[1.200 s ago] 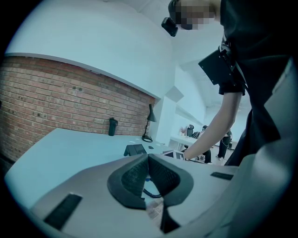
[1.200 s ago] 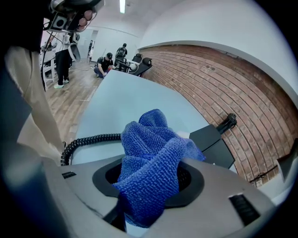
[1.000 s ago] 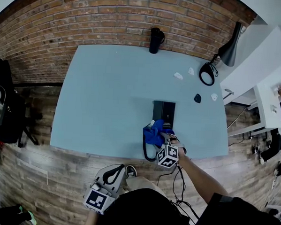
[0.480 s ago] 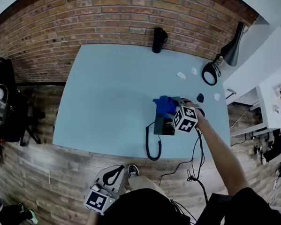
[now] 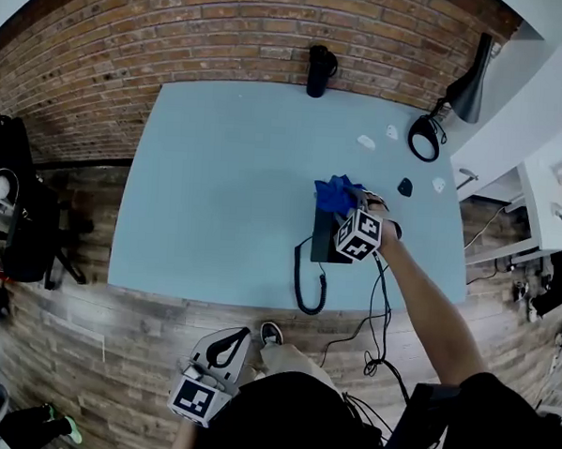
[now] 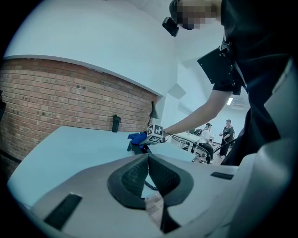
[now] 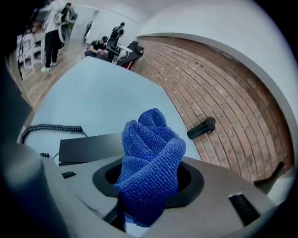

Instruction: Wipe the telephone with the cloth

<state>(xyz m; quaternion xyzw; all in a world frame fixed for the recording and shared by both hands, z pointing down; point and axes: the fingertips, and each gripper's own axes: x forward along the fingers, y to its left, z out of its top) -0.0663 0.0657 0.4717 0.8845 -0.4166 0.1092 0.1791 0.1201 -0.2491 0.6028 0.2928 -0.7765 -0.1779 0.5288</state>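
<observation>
A black telephone [image 5: 327,240] lies on the light blue table [image 5: 218,169], and its coiled cord [image 5: 306,288] loops toward the front edge. My right gripper [image 5: 347,211] is shut on a bunched blue cloth [image 5: 336,195], which rests over the phone's far end. In the right gripper view the cloth [image 7: 150,160] fills the jaws of the right gripper [image 7: 148,182], with the phone's flat black body [image 7: 88,148] just beyond. My left gripper [image 5: 209,373] hangs low by the person's body, off the table. Its jaws are shut on nothing [image 6: 148,160].
A black bottle [image 5: 316,71] stands at the table's far edge against the brick wall. A black desk lamp [image 5: 439,113] sits at the far right corner, with small white scraps [image 5: 366,142] and a small black object [image 5: 405,187] nearby. Cables [image 5: 378,313] trail off the front edge.
My right gripper carried the cloth from the phone's near end, by the front edge, up to its far end, then eased slightly back. The left gripper has stayed still.
</observation>
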